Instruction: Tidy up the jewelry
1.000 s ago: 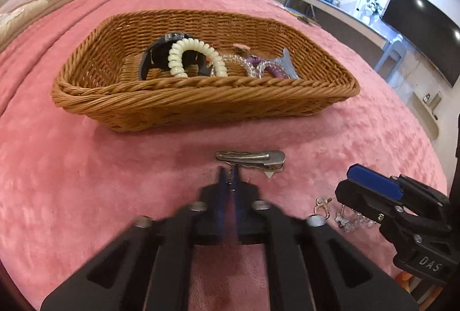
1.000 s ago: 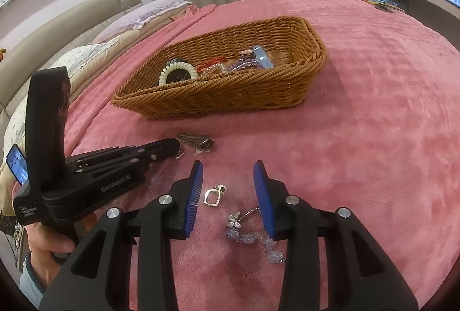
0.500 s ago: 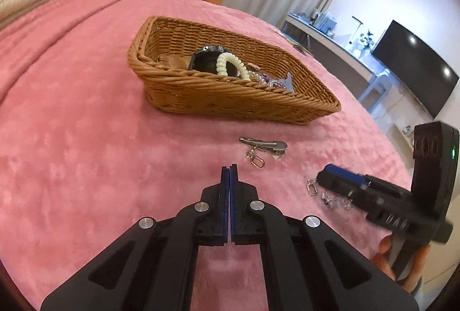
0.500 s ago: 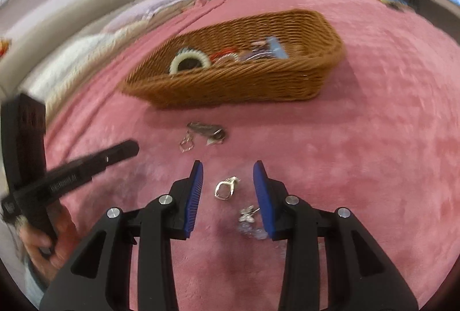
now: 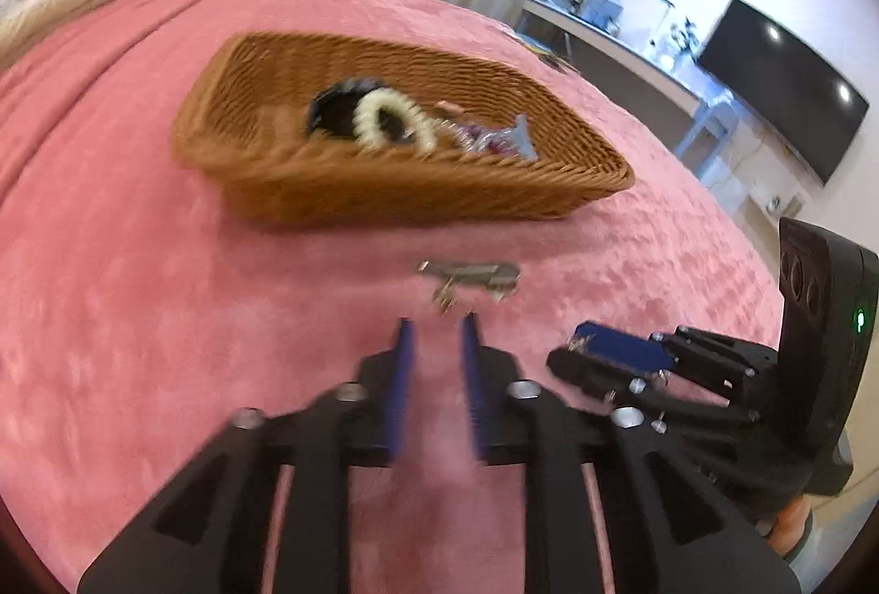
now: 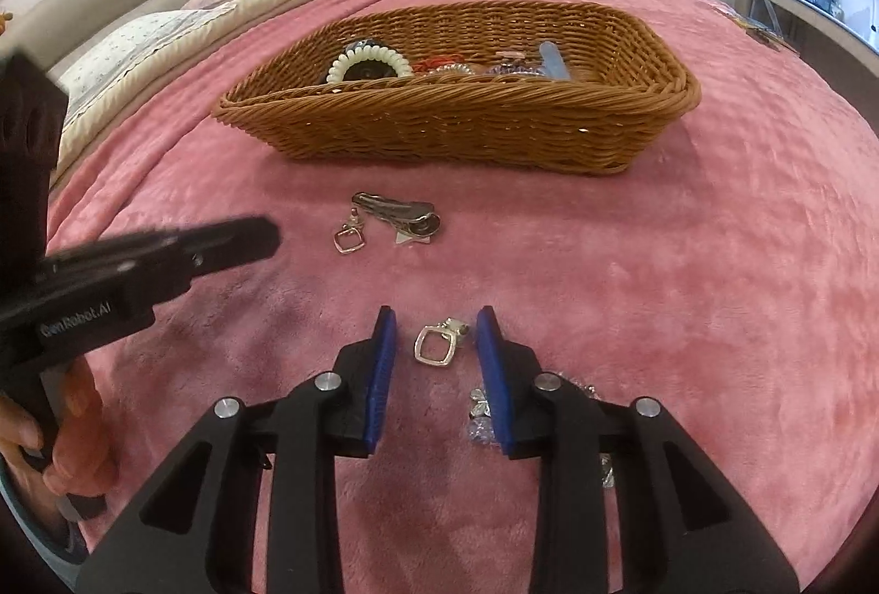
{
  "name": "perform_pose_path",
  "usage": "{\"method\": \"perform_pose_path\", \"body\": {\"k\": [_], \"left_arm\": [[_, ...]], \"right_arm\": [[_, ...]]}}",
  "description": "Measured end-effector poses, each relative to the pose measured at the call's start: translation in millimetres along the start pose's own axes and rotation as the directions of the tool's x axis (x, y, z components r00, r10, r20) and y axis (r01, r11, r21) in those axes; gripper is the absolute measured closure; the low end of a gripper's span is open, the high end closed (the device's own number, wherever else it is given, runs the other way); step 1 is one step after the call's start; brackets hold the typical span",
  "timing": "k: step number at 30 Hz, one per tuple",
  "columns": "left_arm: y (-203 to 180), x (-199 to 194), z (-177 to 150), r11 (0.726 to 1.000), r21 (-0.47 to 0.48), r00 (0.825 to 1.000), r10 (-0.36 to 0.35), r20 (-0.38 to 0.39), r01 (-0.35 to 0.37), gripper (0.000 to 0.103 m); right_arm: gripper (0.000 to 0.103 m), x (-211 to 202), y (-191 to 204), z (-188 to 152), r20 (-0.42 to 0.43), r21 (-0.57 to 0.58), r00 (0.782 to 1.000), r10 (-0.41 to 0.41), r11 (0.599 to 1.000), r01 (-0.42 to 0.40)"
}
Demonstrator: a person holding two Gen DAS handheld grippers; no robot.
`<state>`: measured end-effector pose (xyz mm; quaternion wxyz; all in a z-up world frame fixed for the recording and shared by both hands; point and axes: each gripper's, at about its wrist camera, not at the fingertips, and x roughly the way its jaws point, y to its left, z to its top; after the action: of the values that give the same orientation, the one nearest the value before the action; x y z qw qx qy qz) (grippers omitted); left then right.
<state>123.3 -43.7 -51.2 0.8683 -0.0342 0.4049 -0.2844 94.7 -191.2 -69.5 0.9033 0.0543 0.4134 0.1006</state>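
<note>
A: Where do you stand? The brown woven wicker basket [image 6: 456,121] on the pink plush blanket [image 6: 686,264] already holds a cream spiral hair tie [image 6: 369,63], beads and a pale blue clip [image 6: 554,60], so I'd judge you well along.

B: Three pieces are left out, as far as I see: the silver hair clip with its small square charm [image 6: 395,216], a silver square-ring earring [image 6: 437,345], and a clear beaded piece [image 6: 483,415] partly hidden behind your right finger.

A: And your tools?

B: Your right gripper [image 6: 437,336] is spread apart, empty, with the square-ring earring lying on the blanket between its blue pads [image 6: 380,374], untouched. Your left gripper [image 5: 437,325] is parted too, holding nothing; the silver hair clip [image 5: 472,274] lies just ahead of its tips, though that view is blurred.
</note>
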Motion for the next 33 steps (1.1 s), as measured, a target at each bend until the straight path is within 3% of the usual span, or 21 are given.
{"method": "perform_pose_path", "body": {"k": [4, 9, 11, 19, 25, 28, 33], "left_arm": [[-11, 26, 14, 0.998, 0.048, 0.998, 0.040, -0.055, -0.037, 0.082], [-12, 47, 15, 0.998, 0.059, 0.996, 0.041, -0.085, -0.036, 0.082], [-14, 48, 14, 0.996, 0.069, 0.994, 0.064, -0.087, -0.058, 0.093], [8, 16, 3, 1.000, -0.028, 1.000, 0.004, -0.006, -0.004, 0.096], [34, -25, -25, 0.996, -0.088, 0.999, 0.001, 0.047, 0.003, 0.096], [44, -38, -33, 0.990, -0.130, 0.993, -0.034, 0.115, 0.049, 0.096], [42, -38, -35, 0.994, -0.101, 0.992, -0.032, 0.119, 0.044, 0.096]], "right_arm": [[0.076, 0, -1, 0, -0.006, 0.005, 1.000, 0.011, 1.000, -0.011], [0.076, 1, -3, 1, -0.010, 0.014, 1.000, 0.025, 1.000, -0.024], [0.076, 1, -3, 1, -0.009, 0.016, 1.000, 0.027, 1.000, -0.026], [0.075, 1, -2, 0, -0.010, 0.008, 0.999, 0.036, 0.999, -0.036], [0.075, -1, -1, -1, -0.007, 0.011, 0.999, 0.045, 0.999, -0.045], [0.075, -3, 0, -2, -0.002, 0.007, 0.999, 0.053, 0.999, -0.053], [0.075, -2, -1, -2, -0.008, 0.009, 0.999, 0.041, 0.999, -0.041]]}}
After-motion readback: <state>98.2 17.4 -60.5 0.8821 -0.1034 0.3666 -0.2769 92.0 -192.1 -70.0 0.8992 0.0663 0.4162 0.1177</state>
